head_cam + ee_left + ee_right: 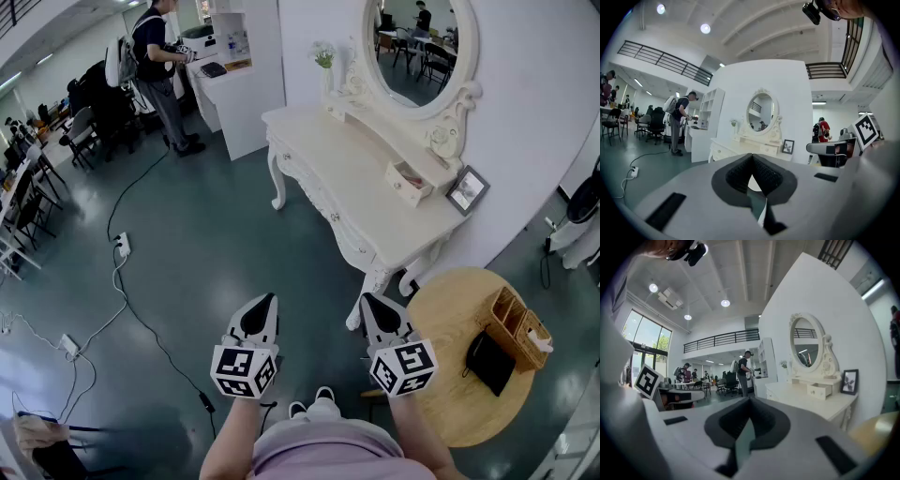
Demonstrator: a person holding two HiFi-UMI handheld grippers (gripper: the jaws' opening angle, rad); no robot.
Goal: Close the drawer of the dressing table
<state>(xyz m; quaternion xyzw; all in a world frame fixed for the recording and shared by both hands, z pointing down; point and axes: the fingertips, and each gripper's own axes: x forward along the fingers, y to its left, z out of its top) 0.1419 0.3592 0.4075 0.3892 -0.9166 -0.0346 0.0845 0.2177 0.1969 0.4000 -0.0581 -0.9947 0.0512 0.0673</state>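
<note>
Both grippers are held out in front of the torso, side by side and near each other, with the forearms entering from the bottom edge of the head view. The left gripper [265,307] and right gripper [373,307] both point ahead, close to level with a slight downward tip. In the left gripper view the dark pads [736,174] meet at the tip: jaws fully together, nothing between them. The right gripper view shows the same, jaws pressed together on nothing. The dressing table [328,155] stands against the white wall, ahead and to the right, well apart from both grippers; neither touches it. The drawer [410,181] is the small one on the raised shelf below the oval mirror [419,42], at the shelf's near end. It is pulled partway out, its front proud of the shelf. A framed picture [467,190] stands just beside it. A round wooden table [448,323] sits near the right gripper, on its right.
</note>
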